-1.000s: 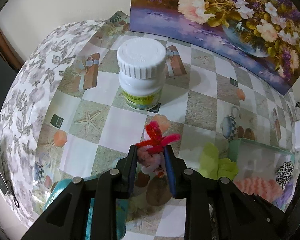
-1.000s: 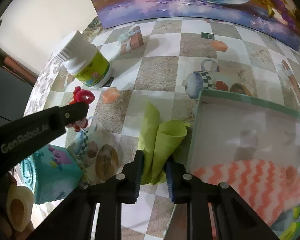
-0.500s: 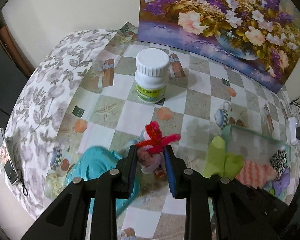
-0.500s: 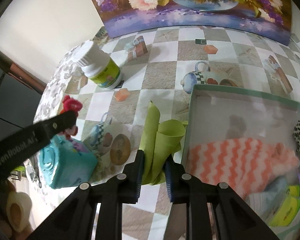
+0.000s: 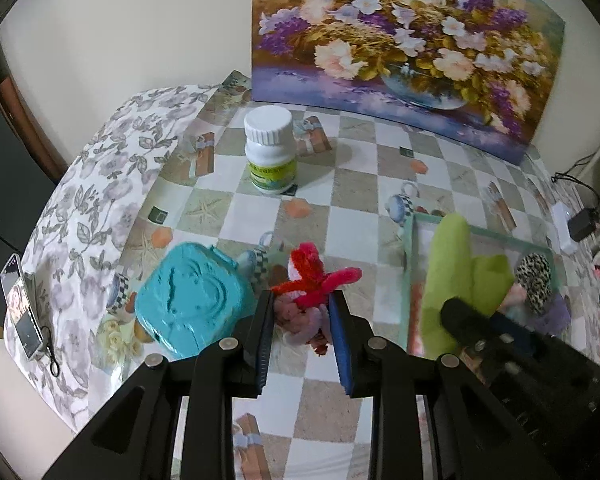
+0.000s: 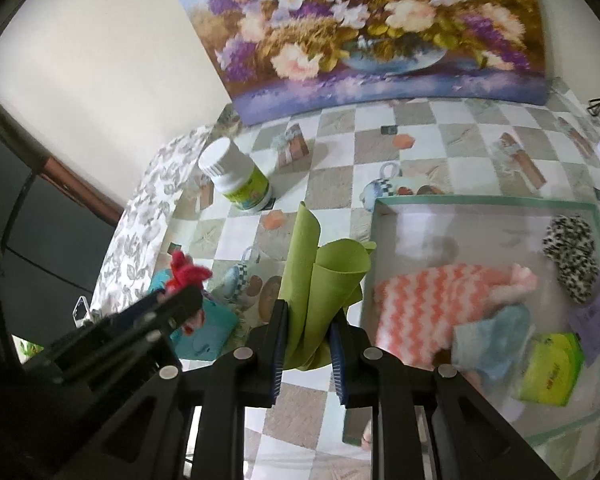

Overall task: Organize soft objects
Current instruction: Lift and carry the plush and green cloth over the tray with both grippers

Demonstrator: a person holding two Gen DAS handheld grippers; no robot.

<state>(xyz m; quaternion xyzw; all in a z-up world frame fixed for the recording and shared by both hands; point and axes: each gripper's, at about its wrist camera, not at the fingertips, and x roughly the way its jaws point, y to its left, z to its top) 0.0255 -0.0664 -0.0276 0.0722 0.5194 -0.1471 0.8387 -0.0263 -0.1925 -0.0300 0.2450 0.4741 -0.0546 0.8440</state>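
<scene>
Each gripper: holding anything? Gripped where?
Left gripper pinches the red-and-pink pipe-cleaner toy by its lower pink part. Right gripper pinches the rolled green sheet at its lower end.

A bottle (image 5: 271, 148) stands before the painting (image 5: 404, 48), left of the tray (image 6: 480, 201).

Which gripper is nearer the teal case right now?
Left. The left gripper, shut on the red-pink toy, hangs right beside the teal case. The right gripper, shut on the green sheet, is farther off, by the box.
</scene>
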